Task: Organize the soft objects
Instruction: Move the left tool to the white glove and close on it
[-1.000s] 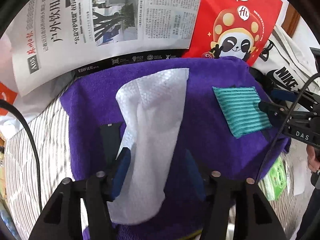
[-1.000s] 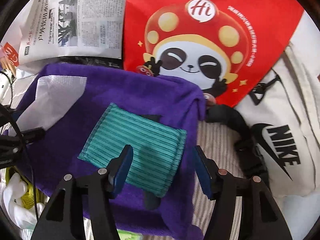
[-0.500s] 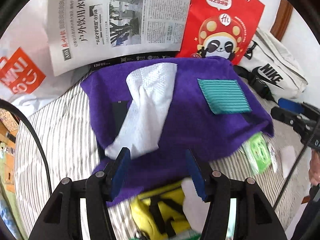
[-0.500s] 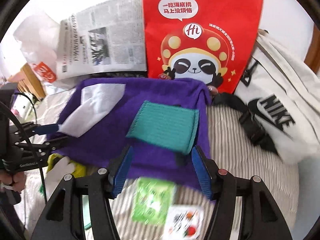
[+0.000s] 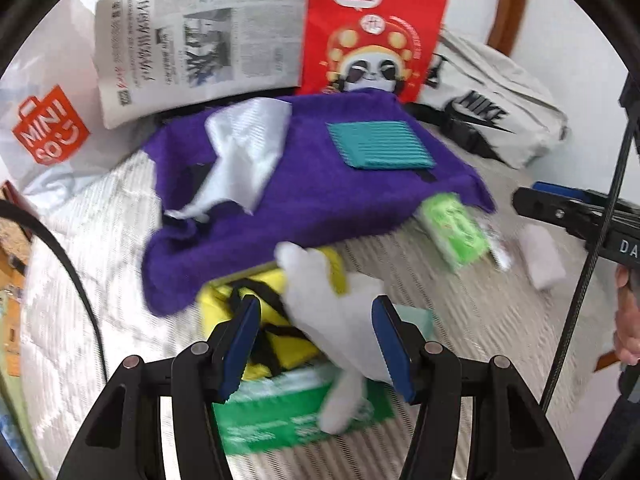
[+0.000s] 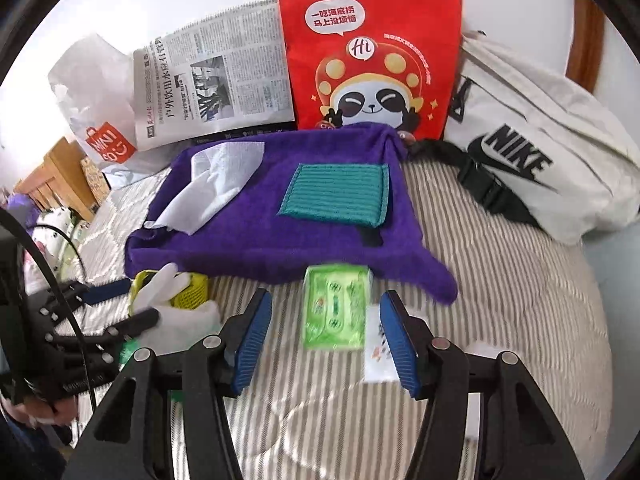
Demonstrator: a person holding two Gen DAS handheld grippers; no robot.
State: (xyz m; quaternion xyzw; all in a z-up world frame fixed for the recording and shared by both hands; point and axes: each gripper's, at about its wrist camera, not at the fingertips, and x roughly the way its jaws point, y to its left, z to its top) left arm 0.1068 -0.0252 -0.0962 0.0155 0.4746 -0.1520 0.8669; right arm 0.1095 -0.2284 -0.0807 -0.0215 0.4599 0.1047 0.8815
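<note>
White glove (image 5: 340, 312), limp and light, lies on the striped bed (image 6: 500, 320) over a yellow pouch (image 5: 256, 320), at the purple towel's (image 5: 320, 200) 6 o'clock edge. It should bunch; pinch the thick palm. Left hand-held gripper (image 5: 316, 344) spread wide around it; right hand-held gripper (image 6: 328, 340) also spread, empty.

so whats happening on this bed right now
A person is sorting soft things on a striped bed with two tools. A white tissue and a teal cloth lie flat on a purple towel. The left hand-held gripper is open over a white glove on a yellow pouch. The right hand-held gripper is open, empty, aimed at a green packet by the towel's front edge.
</note>
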